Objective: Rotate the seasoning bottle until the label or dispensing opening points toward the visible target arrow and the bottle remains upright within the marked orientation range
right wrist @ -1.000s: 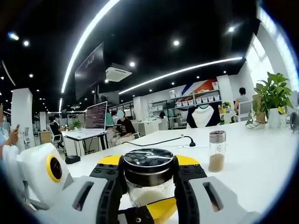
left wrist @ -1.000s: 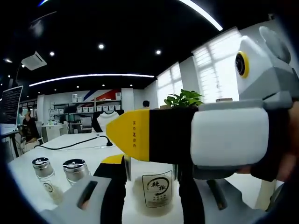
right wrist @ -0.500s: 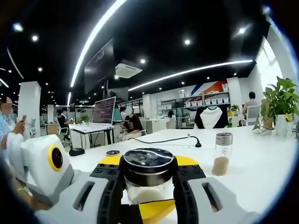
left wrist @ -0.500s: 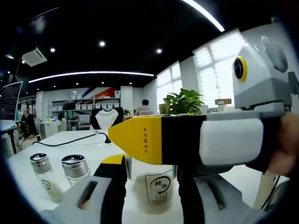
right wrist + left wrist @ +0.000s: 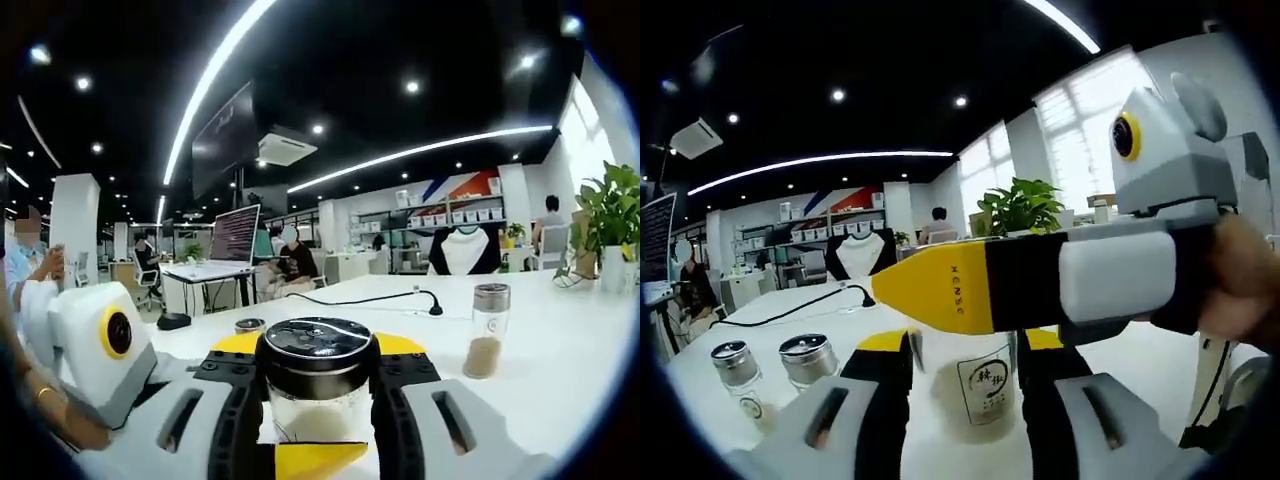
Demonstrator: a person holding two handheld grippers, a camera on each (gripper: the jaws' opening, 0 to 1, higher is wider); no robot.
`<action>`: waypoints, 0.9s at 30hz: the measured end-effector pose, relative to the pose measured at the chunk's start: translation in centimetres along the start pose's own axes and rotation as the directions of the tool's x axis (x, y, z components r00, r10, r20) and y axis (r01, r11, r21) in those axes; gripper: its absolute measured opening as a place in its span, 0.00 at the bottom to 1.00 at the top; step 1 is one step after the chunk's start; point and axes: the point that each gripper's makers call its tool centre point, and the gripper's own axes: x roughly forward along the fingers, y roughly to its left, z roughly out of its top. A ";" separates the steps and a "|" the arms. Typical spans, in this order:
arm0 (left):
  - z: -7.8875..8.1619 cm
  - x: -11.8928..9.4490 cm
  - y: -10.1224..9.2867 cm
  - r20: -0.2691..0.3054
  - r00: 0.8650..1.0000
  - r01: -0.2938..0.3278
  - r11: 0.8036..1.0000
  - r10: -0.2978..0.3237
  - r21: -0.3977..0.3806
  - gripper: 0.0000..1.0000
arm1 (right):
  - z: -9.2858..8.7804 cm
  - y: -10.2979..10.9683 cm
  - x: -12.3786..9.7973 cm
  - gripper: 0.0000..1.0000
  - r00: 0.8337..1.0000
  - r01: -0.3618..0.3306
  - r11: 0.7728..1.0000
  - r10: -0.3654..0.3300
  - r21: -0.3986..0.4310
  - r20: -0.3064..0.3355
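Gripping: your right gripper is clamped on the seasoning bottle, upright on the white table | left gripper straddles its body, contact unclear | clear tabletop right; two shakers near left.

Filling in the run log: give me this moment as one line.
seasoning bottle: upright, label visible | left hand-held gripper: jaws around body | right hand-held gripper: jaws around cap | two shakers: beside, untouched
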 end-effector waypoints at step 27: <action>-3.6 -3.7 4.5 -0.096 0.995 -0.043 0.998 0.039 -0.034 0.43 | 0.5 -2.1 3.5 0.38 1.000 0.010 0.999 -0.009 -0.035 0.005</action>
